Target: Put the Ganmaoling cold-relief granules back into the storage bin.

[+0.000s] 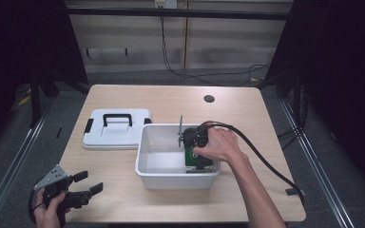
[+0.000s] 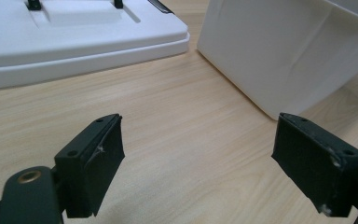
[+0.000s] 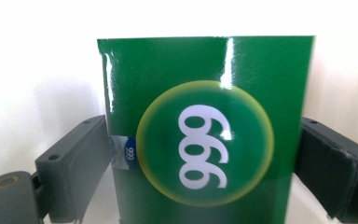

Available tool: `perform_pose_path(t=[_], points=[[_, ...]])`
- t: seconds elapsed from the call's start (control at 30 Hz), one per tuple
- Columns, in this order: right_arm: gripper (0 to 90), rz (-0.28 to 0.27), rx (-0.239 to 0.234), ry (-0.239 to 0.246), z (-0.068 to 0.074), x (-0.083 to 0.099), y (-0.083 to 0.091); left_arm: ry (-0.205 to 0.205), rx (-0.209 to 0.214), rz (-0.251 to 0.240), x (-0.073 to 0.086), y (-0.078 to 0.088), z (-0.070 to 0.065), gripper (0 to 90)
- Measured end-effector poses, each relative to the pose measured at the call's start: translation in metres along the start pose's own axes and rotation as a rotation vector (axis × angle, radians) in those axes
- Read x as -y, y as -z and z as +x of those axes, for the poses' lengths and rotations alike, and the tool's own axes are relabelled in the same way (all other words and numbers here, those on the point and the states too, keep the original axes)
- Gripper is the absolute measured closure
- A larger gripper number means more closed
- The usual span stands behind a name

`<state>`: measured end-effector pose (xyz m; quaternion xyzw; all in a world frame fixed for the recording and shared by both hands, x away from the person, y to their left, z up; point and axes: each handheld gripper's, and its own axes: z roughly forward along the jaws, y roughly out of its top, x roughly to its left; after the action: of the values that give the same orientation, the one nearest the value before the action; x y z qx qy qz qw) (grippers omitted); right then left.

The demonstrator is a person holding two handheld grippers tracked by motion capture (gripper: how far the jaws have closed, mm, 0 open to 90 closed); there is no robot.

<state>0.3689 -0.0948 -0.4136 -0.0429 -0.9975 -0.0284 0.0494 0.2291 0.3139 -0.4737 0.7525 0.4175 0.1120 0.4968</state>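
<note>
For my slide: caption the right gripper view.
Right gripper clamps a green box marked 999 inside the white bin.

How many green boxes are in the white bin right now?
1. The green box sits at the right end of the white bin, clamped by the right gripper; the hand may hide others.

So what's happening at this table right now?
A person works with two hand-held grippers. The right gripper is down in the white bin, its fingers on either side of a green box marked 999. The left gripper is open near the table's edge. The bin's lid lies beside it.
</note>
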Motion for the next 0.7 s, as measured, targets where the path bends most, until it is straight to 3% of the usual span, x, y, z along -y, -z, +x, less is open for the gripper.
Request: perform_pose_path(t=[0.17, 0.27, 0.43, 0.47, 0.53, 0.7], points=[[8.6, -0.048, 0.009, 0.016, 0.001, 0.003, 0.01, 0.007, 0.002, 0.0, 0.0, 0.0, 0.0, 15.9], [8.6, -0.063, 0.027, -0.001, 0.002, 0.005, 0.015, 0.007, 0.003, -0.001, 0.0, 0.0, -0.001, 15.8], [9.3, -0.173, 0.069, -0.026, 0.006, 0.014, 0.031, 0.0, 0.005, -0.002, 0.0, 0.001, -0.002, 15.9], [9.3, -0.173, 0.069, -0.026, 0.006, 0.014, 0.031, 0.0, 0.005, -0.002, 0.0, 0.001, -0.002, 15.8], [11.2, -0.233, 0.076, -0.028, 0.005, 0.017, 0.036, 0.005, 0.004, -0.001, 0.0, 0.001, -0.001, 15.8], [12.3, -0.278, 0.07, -0.051, 0.003, 0.021, 0.043, 0.021, -0.002, 0.001, 0.001, -0.001, 0.002, 15.8]])
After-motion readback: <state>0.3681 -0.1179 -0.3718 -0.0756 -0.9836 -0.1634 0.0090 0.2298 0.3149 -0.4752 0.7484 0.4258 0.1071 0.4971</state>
